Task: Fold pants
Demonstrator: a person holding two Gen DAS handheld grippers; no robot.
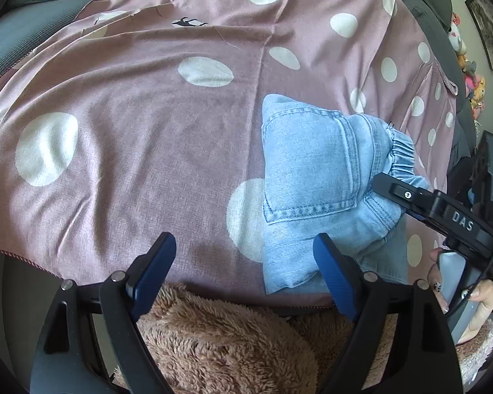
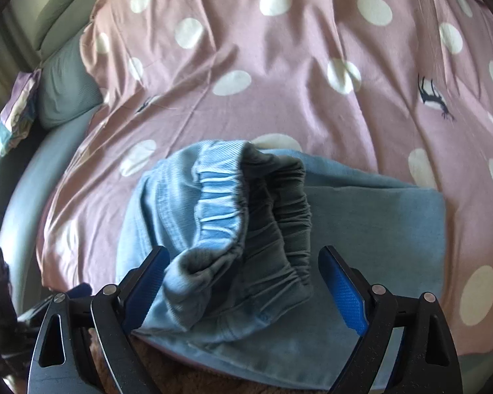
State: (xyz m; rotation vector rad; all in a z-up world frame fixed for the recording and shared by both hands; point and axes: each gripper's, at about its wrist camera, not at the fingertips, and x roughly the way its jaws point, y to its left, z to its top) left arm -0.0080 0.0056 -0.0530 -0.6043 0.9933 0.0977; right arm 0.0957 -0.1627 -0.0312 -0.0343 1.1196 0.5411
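Observation:
Light blue denim pants (image 1: 315,177) lie folded in a small bundle on a pink sheet with white dots (image 1: 148,138), back pocket up. My left gripper (image 1: 246,246) is open and empty, its right finger beside the bundle's near left corner. The right gripper shows in the left wrist view (image 1: 391,190) at the elastic waistband. In the right wrist view the right gripper (image 2: 243,259) is open, its blue fingers either side of the bunched waistband (image 2: 246,203) of the pants (image 2: 361,223), not clamping it.
A brown fluffy sleeve (image 1: 220,338) lies under the left gripper. Grey cushions (image 2: 65,85) edge the sheet on the left. Plush toys (image 1: 473,78) and framed pictures (image 1: 486,29) stand by the far right wall. A hand (image 1: 476,298) holds the right gripper's handle.

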